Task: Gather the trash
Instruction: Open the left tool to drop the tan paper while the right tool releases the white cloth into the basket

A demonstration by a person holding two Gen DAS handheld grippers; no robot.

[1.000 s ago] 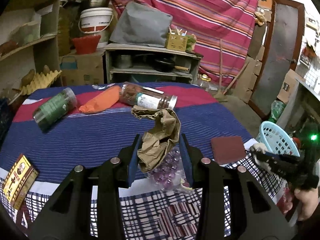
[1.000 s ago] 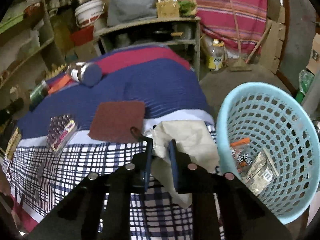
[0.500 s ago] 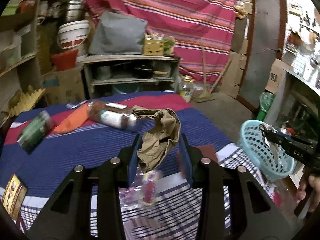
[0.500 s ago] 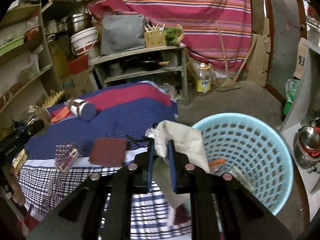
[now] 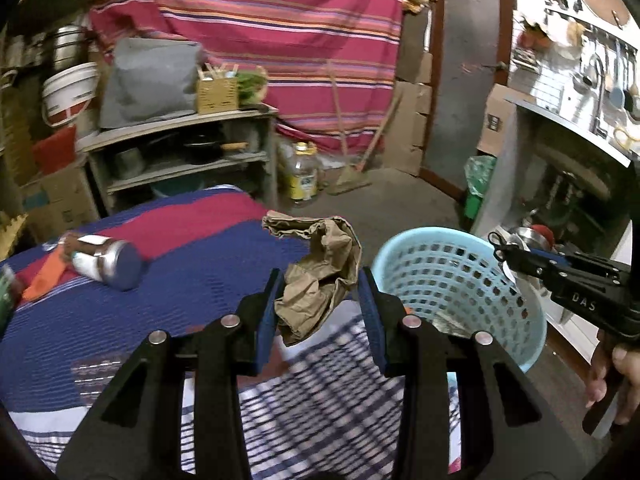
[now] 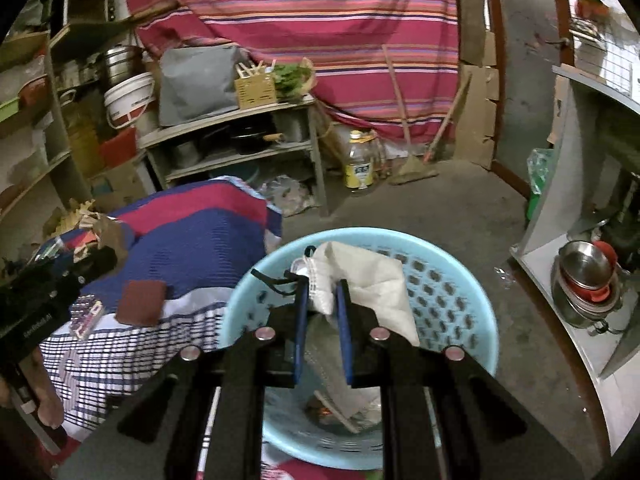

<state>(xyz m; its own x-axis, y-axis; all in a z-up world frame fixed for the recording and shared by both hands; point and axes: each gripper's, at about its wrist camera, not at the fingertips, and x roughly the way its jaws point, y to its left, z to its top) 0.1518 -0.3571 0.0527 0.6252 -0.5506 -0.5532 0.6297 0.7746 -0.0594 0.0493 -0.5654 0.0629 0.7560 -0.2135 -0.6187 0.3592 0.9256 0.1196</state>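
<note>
Your left gripper [image 5: 320,300] clamps crumpled brown paper [image 5: 320,272] at the table's edge beside the light-blue perforated plastic basket [image 6: 460,300]; your right gripper [image 6: 322,300], nearly closed, pinches white paper [image 6: 372,284] above it.

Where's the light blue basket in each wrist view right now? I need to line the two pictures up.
Left wrist view: the light blue basket sits right of centre, just past the left gripper and the crumpled brown paper it holds.
Right wrist view: the basket fills the lower centre, right under the right gripper and its white paper.
Shared landmark: the yellow-labelled bottle on the floor.
</note>
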